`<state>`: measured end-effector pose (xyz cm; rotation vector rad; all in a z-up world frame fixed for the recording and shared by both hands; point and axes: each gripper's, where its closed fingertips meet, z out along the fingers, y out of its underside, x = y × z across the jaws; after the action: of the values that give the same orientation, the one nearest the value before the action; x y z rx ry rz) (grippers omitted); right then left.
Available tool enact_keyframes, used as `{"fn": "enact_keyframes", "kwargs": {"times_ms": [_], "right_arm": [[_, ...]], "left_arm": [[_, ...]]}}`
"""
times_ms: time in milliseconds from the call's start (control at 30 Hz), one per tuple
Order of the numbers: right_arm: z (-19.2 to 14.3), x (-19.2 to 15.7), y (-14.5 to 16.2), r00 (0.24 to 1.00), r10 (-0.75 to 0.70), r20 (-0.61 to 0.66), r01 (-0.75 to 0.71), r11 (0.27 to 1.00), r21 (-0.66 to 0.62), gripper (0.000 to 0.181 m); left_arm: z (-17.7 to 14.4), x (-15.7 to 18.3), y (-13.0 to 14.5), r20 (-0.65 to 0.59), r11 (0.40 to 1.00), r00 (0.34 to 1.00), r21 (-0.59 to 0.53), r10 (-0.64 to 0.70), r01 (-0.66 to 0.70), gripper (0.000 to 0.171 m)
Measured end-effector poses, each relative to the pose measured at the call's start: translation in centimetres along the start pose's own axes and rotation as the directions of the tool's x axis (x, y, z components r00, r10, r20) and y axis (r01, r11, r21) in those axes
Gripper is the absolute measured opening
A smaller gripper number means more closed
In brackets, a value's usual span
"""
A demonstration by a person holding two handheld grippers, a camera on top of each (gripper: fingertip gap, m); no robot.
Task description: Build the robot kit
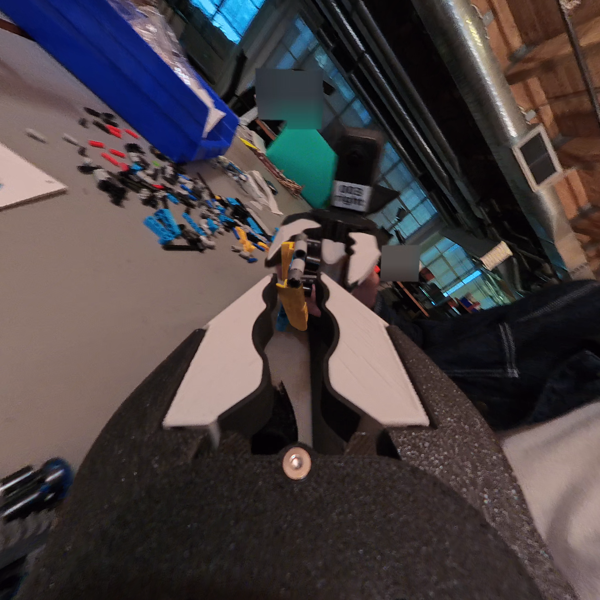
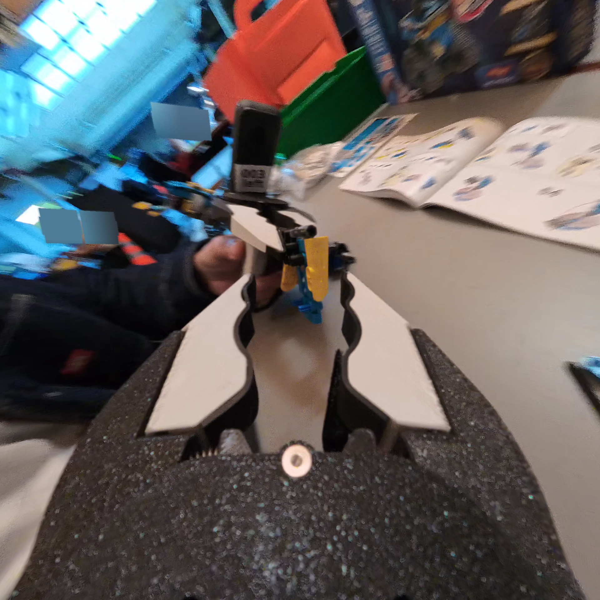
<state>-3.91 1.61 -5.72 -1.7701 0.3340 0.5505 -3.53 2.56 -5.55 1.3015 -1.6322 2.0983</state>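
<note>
A small toy-brick assembly [image 1: 293, 303] of yellow, blue and black pieces is held in the air above the grey table [image 1: 81, 308]. My left gripper [image 1: 298, 279] is shut on it, with the yellow panel between its white fingers. In the right wrist view the assembly [image 2: 313, 269] sticks out from the left gripper [image 2: 279, 250], which a hand [image 2: 220, 266] holds. My right gripper [image 2: 297, 277] is open, its fingertips either side of the assembly's lower end with gaps showing. It faces the left one in the left wrist view [image 1: 324, 256], fingers spread around a grey and black pin [image 1: 298, 256].
Several loose toy bricks [image 1: 168, 194] lie scattered on the table beside a blue bin [image 1: 130, 71]. An open instruction booklet [image 2: 470, 181] lies at the right, with a green bin [image 2: 328, 100], an orange object [image 2: 276, 55] and printed boxes [image 2: 487, 42] behind. A dark sleeve [image 1: 503, 357] is close by. The tips of both grippers are at nearly the same place.
</note>
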Motion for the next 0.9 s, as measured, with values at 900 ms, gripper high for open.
{"fn": "enact_keyframes", "kwargs": {"times_ms": [900], "right_arm": [[0.1,4.1,8.4,0.827,-0.457,-0.328,0.193,0.779,-0.597,0.004]], "left_arm": [[-0.9,-6.8,4.4,0.465,0.983,0.885,-0.165,0.01,0.076,0.044]]}}
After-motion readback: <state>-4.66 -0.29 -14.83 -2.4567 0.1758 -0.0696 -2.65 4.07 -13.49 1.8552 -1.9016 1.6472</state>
